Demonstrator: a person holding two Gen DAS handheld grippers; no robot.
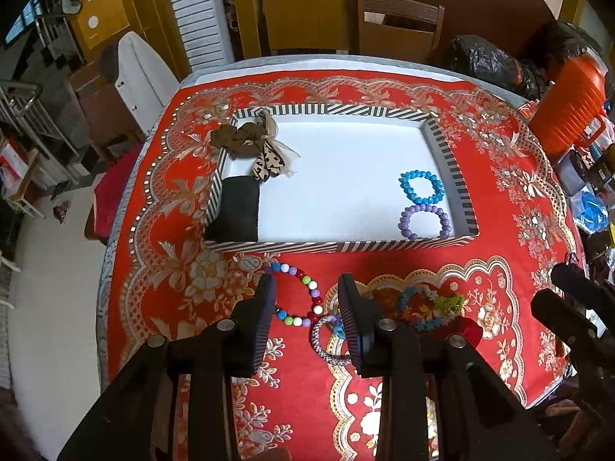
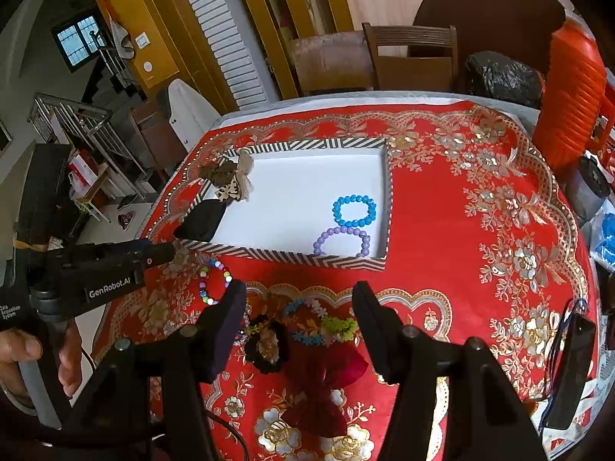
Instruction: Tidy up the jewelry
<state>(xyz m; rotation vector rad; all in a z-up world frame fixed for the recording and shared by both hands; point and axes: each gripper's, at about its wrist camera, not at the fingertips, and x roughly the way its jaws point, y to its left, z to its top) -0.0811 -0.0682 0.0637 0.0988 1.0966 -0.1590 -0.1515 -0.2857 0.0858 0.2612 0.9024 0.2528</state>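
A striped tray (image 1: 338,246) (image 2: 284,255) with a white floor holds a blue bead bracelet (image 1: 421,187) (image 2: 354,211), a purple bead bracelet (image 1: 424,221) (image 2: 341,240), brown scrunchies (image 1: 234,139) and a black cloth (image 1: 238,207). In front of it lie a multicolour bead bracelet (image 1: 298,295) (image 2: 215,280), a woven bracelet (image 1: 326,340), a flower bracelet (image 1: 430,305) (image 2: 319,319), a black scrunchie (image 2: 267,342) and a dark red bow (image 2: 326,380). My left gripper (image 1: 307,296) is open over the multicolour bracelet. My right gripper (image 2: 300,299) is open and empty above the flower bracelet.
The red floral tablecloth (image 1: 499,176) covers the table. An orange container (image 1: 569,107) (image 2: 572,96) and clutter stand at the right edge. Wooden chairs (image 1: 396,23) stand behind. A black item (image 2: 569,368) lies at the near right.
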